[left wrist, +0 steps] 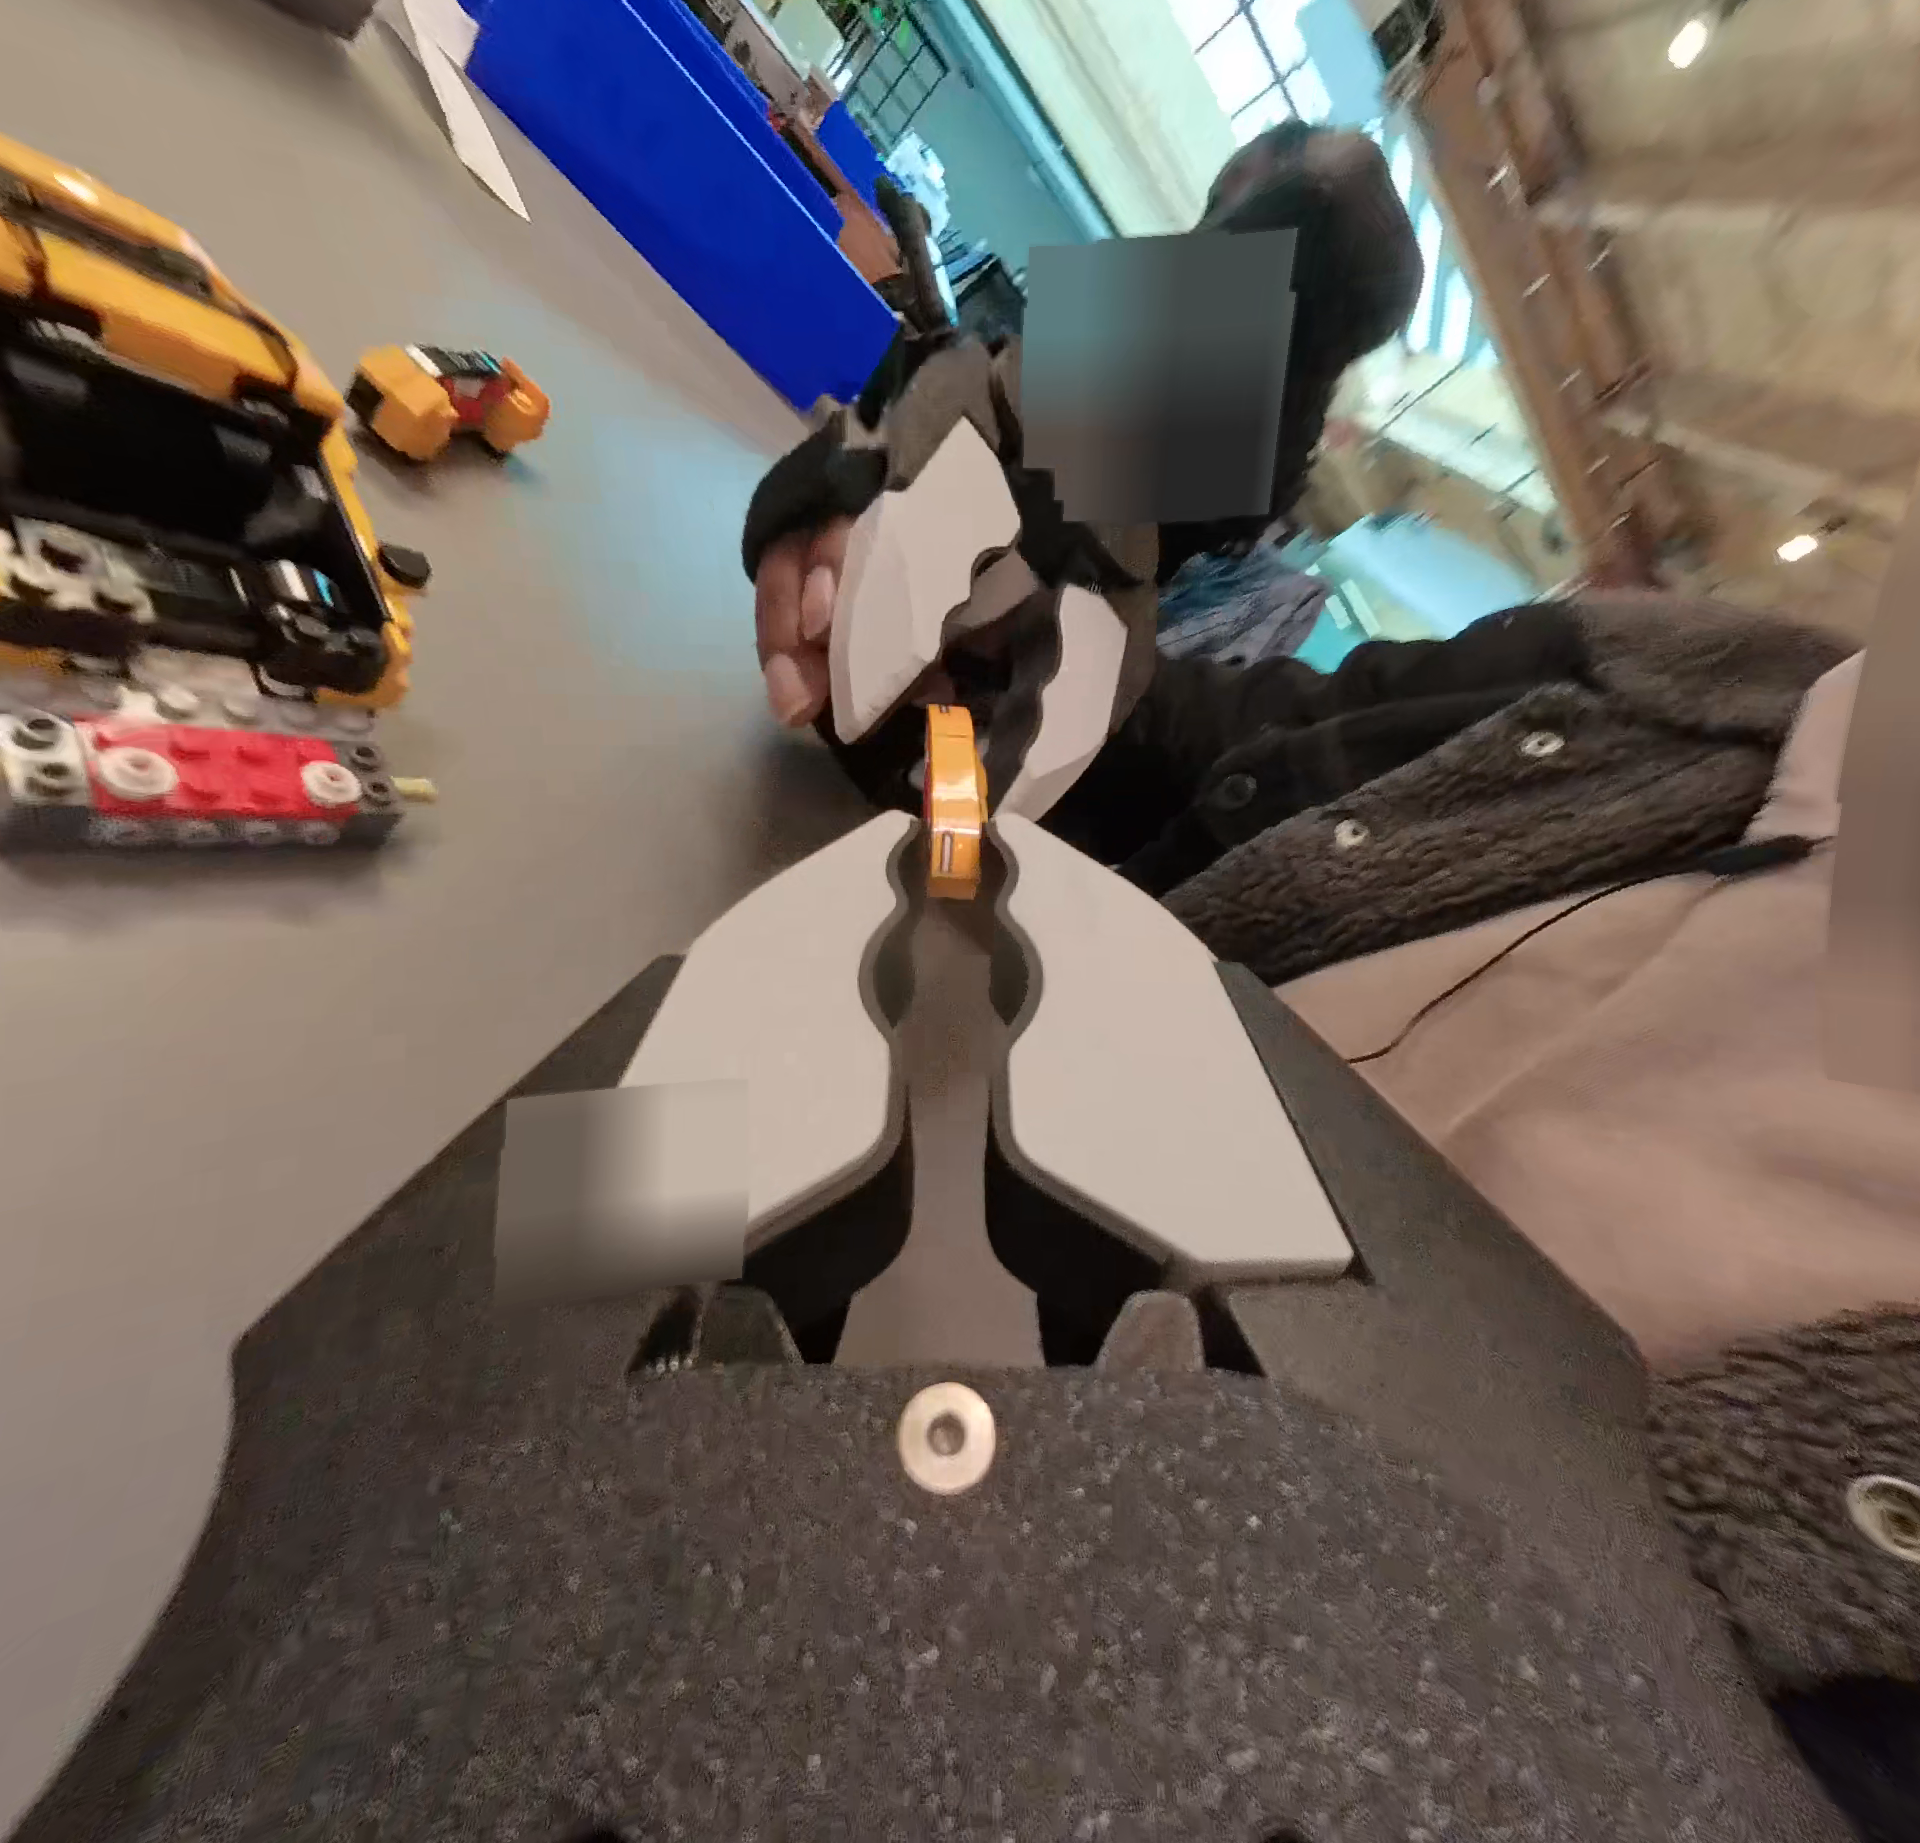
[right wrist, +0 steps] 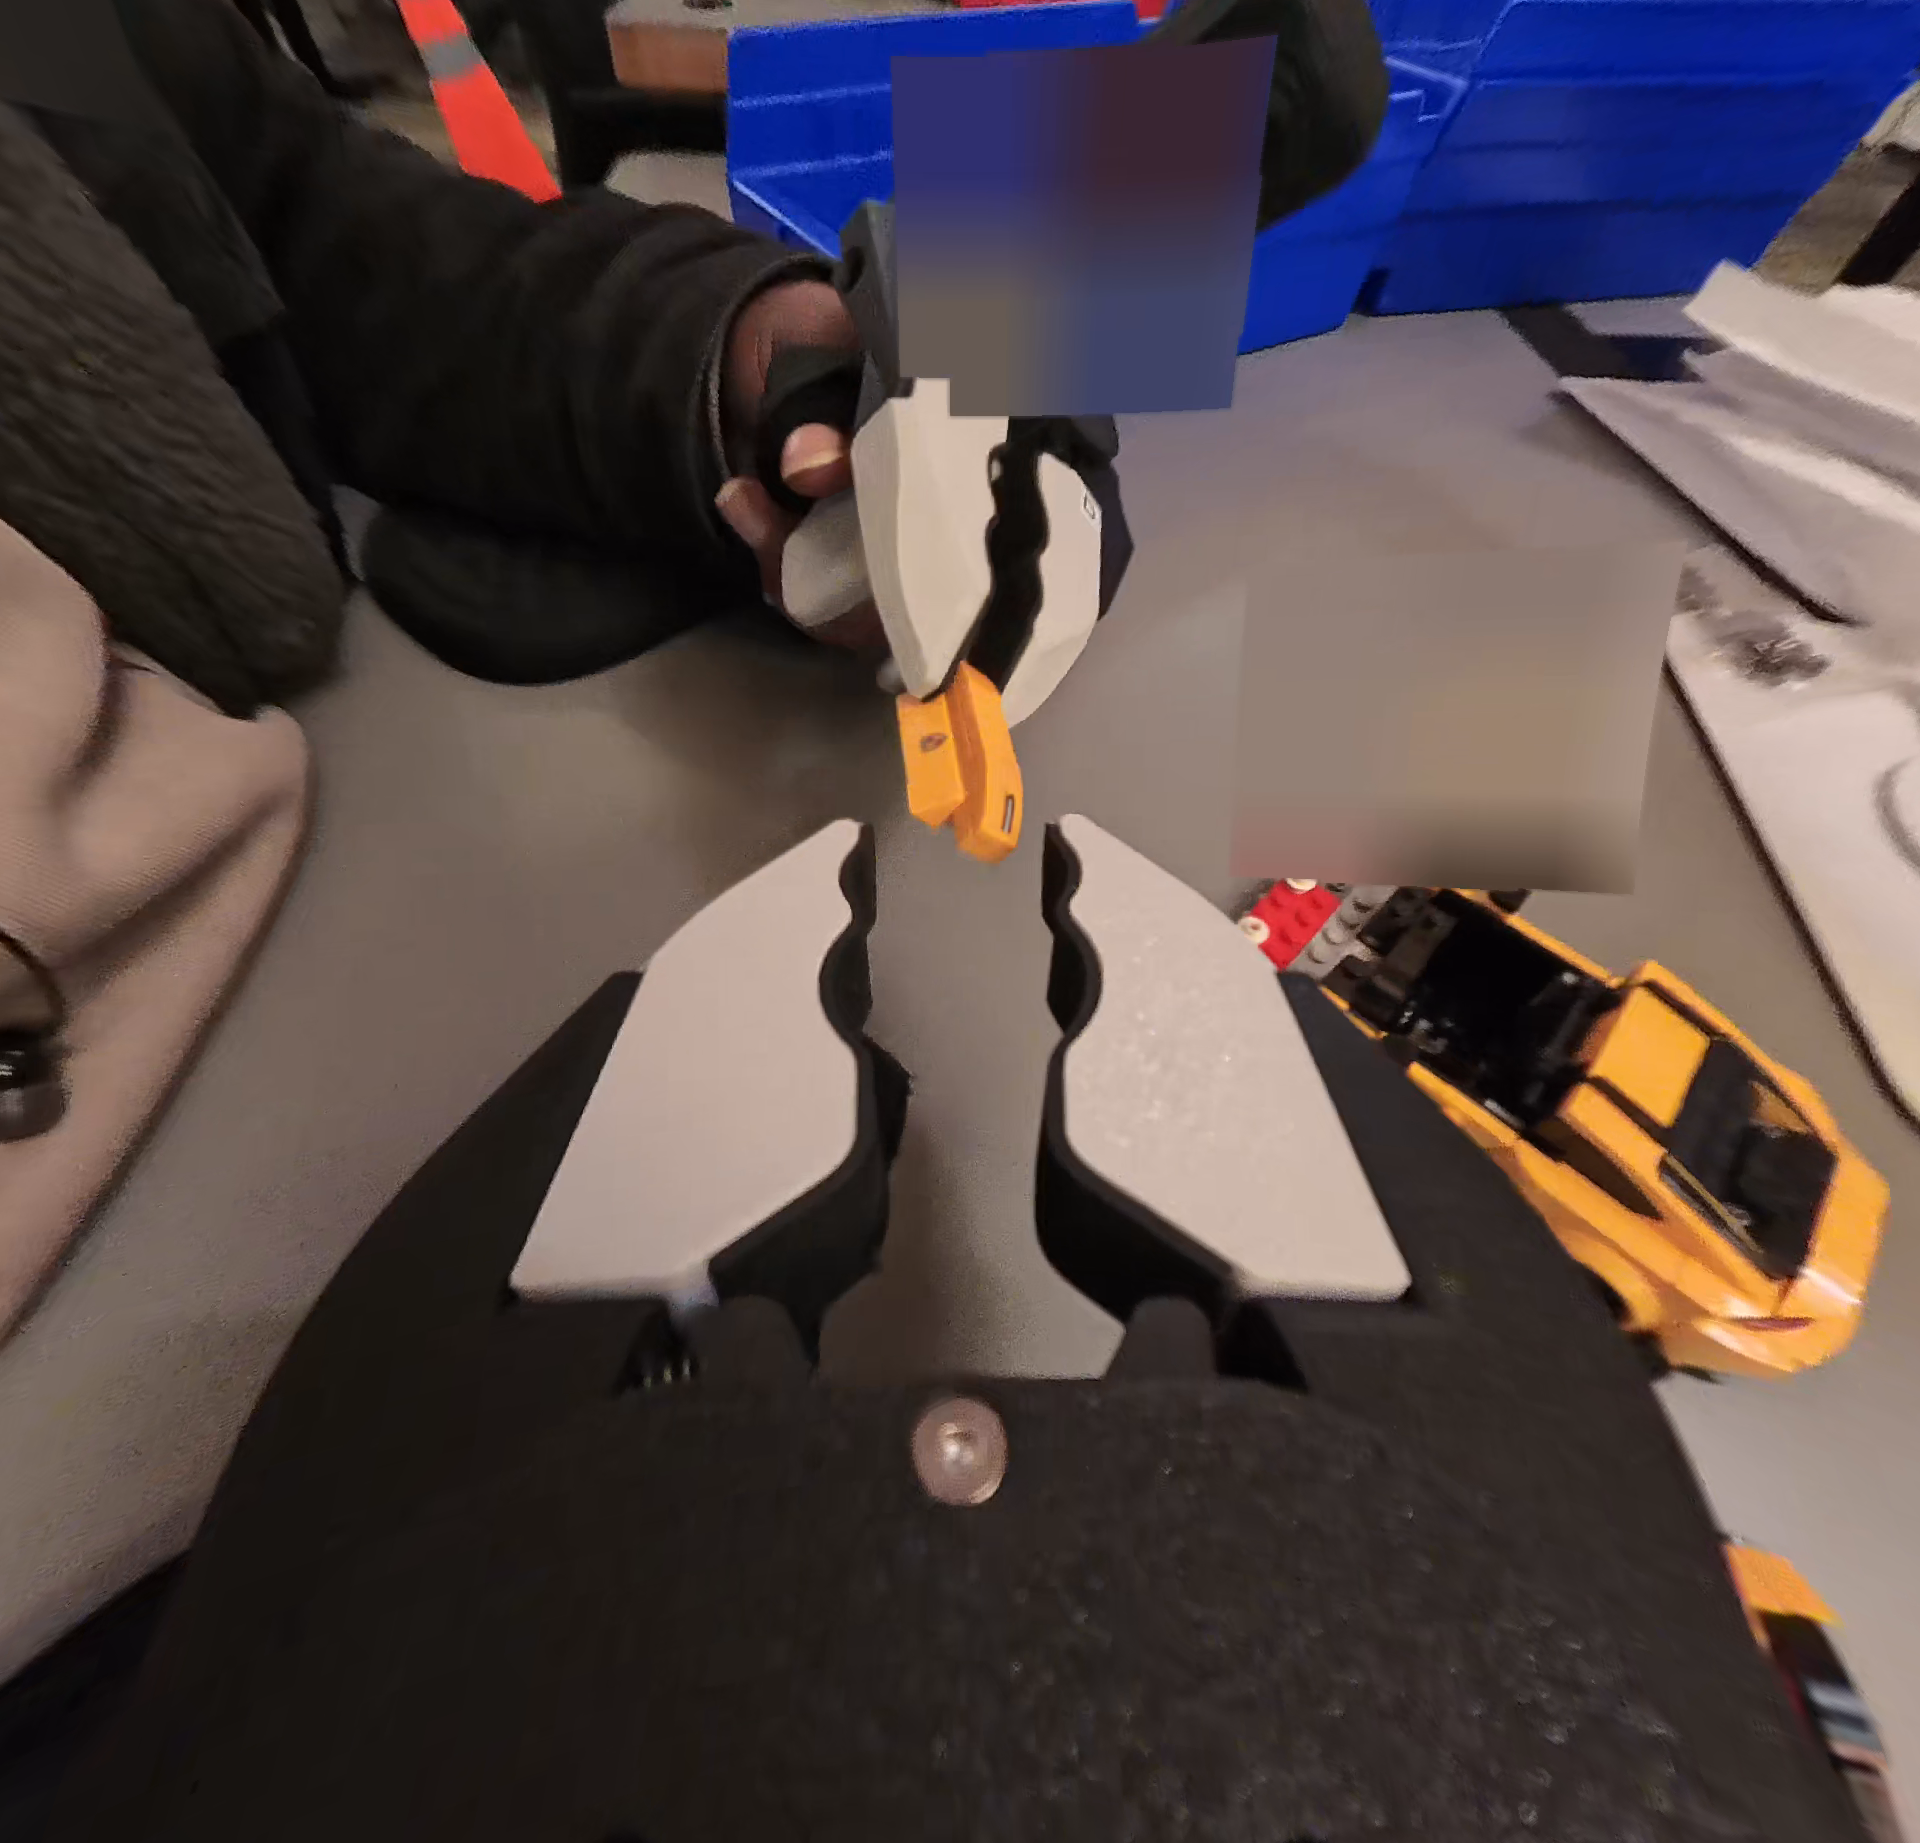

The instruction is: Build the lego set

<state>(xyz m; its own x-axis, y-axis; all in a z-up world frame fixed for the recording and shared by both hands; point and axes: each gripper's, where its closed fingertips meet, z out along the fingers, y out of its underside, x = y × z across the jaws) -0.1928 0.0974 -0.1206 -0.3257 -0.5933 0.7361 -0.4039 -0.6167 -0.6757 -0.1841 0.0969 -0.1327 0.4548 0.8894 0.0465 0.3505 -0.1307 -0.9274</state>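
A small orange Lego piece (left wrist: 954,819) is clamped in my left gripper (left wrist: 951,837), which is shut on its lower end. In the right wrist view the left gripper (right wrist: 956,687) comes down from above, holding the orange piece (right wrist: 961,775) over the grey table. My right gripper (right wrist: 961,837) is open, and the free end of the piece reaches into the gap at its fingertips. The right gripper also shows in the left wrist view (left wrist: 951,744), held in a hand. A part-built yellow-orange Lego car (right wrist: 1610,1118) (left wrist: 156,443) lies on the table beside them.
A small orange and red sub-assembly (left wrist: 447,401) lies near the car. Blue bins (right wrist: 1558,131) (left wrist: 665,131) stand along the far edge. White sheets (right wrist: 1818,546) lie at the right. The person's dark coat and sleeve (right wrist: 416,339) lie to the left.
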